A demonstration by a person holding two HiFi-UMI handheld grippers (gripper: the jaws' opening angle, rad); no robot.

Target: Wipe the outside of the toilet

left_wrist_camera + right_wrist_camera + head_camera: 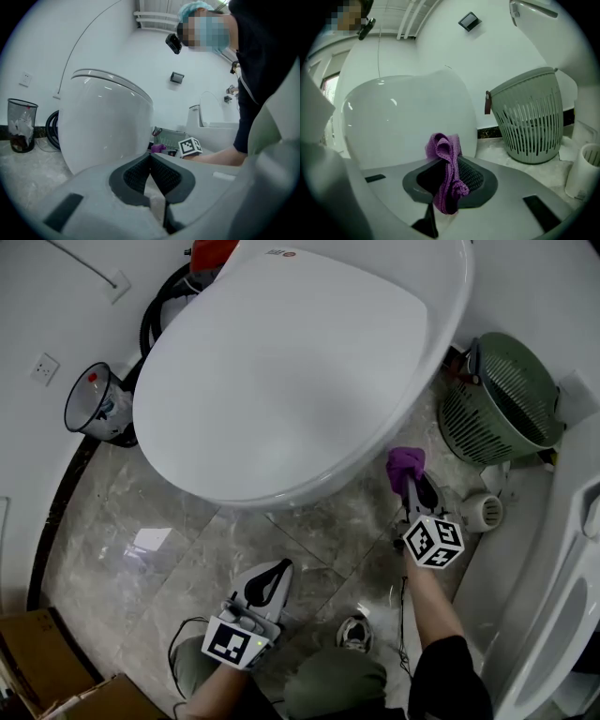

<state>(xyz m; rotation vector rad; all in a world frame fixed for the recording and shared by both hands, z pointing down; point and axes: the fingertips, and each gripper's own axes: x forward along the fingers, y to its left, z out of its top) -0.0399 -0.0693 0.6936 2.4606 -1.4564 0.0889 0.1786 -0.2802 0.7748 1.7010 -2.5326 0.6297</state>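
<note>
Pinching a purple cloth (443, 150) in the right claw (411, 482), low near the floor, just beside the right flank of the toilet (281, 381); lid down. Not able to tell whether cloth and bowl are touching. Holding the left claw (151, 161) pressed together, empty, well apart from the bowl. Probably best: pressing the bunched cloth flat to the curved wall, sweeping in overlapping passes, steering clear of the green basket (497, 399) close behind.
</note>
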